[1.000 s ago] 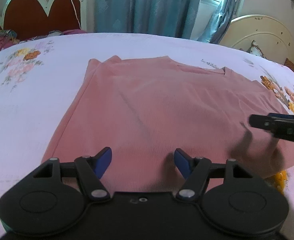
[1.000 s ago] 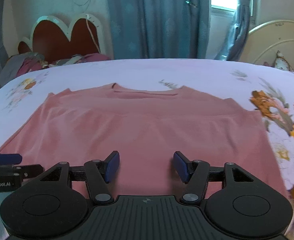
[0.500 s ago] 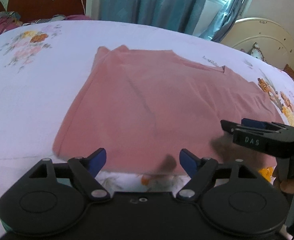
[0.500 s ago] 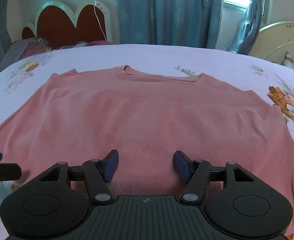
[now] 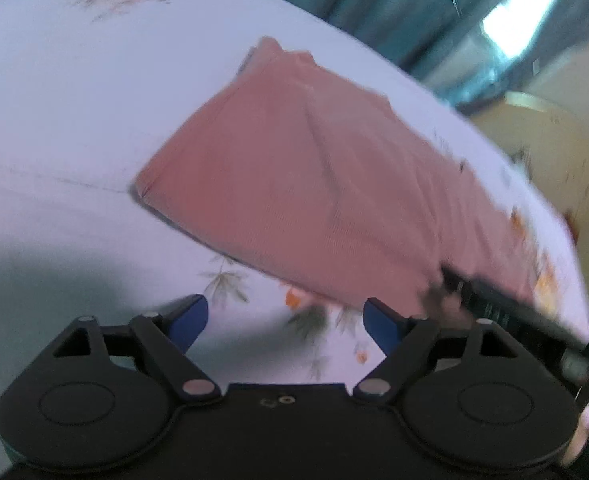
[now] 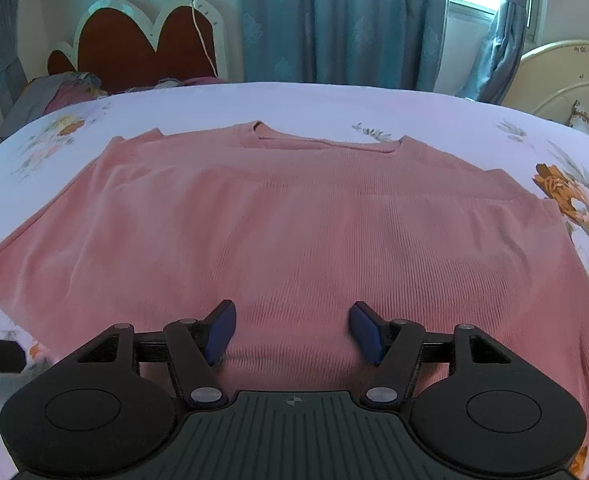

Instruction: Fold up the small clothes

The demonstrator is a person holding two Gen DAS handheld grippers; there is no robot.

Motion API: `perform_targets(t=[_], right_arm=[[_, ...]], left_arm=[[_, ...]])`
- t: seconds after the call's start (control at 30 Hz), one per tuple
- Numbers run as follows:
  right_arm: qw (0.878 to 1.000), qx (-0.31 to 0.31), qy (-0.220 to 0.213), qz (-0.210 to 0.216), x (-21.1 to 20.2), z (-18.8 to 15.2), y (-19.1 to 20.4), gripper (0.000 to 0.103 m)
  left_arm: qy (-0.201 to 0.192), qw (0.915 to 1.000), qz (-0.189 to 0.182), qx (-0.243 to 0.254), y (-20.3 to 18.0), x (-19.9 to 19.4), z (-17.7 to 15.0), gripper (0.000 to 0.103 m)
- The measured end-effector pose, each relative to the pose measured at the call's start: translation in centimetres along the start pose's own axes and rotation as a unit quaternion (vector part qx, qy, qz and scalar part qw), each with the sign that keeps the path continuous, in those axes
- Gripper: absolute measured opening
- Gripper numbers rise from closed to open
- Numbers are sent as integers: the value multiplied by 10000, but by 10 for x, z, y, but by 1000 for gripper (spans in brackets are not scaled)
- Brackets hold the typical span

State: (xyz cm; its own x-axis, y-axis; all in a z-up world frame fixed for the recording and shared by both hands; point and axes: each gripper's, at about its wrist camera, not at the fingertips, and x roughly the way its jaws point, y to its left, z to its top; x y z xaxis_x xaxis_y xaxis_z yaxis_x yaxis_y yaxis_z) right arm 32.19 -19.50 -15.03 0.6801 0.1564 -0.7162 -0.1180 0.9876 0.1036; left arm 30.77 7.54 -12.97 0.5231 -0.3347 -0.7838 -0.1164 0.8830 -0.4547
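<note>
A pink knit top (image 6: 294, 220) lies spread flat on the flowered bedsheet (image 6: 334, 104), neckline at the far side. My right gripper (image 6: 292, 328) hangs low over its near hem, open, with the ribbed fabric lying flat between the blue pads. The left wrist view is blurred and tilted. In it the top (image 5: 314, 184) runs slantwise. My left gripper (image 5: 286, 320) is over bare sheet just short of the hem, its jaws opening wide with nothing between them. The right gripper (image 5: 494, 300) shows there as a black bar on the hem's right part.
A red heart-shaped headboard (image 6: 146, 44) and a heap of clothes (image 6: 54, 96) stand at the far left. Blue curtains (image 6: 334, 20) hang behind the bed. A cream curved bed end (image 6: 566, 76) is at the right. White sheet surrounds the top.
My left gripper has rolled, drawn back off the pink top to the sheet by its near hem, and spread its jaws wider. My right gripper has sunk slightly closer to the fabric.
</note>
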Motion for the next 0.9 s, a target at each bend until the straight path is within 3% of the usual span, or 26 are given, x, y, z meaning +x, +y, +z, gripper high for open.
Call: perform_targets(t=[0.2,0.33,0.4,0.43,0.47,0.53,0.67,0.9], right_arm=[[10000,38,69,41,-1,8,-1,64],[9999,143,-59,5,-3,18,-4,64],[9998,152,-127,-54,-2,26,-3,64],[9997,141,-159,-100,-1,31,-3,64],[9996,121,-184,-165,0,35,-2,64],[9991,52,-248,-350,5,41,1,64],[9975,-309,165,-618,30,32,9,63],[9975,-329,94,-622,30,27,6,64]], left_arm=[[-518,9944,-521,-765,11,20,17,87],[-884,9888,-748,-938,14,36,33,83],[-1019,9852,-846,-1088,17,42,39,67],[-1014,9838,-864,-1196,21,48,43,46],[-990,9826,-864,-1316,25,53,45,33],[-1001,9799,-908,-1469,35,59,49,20],[-1014,9808,-938,-1378,39,61,51,14],[-1137,9830,-883,-1143,33,49,49,12]])
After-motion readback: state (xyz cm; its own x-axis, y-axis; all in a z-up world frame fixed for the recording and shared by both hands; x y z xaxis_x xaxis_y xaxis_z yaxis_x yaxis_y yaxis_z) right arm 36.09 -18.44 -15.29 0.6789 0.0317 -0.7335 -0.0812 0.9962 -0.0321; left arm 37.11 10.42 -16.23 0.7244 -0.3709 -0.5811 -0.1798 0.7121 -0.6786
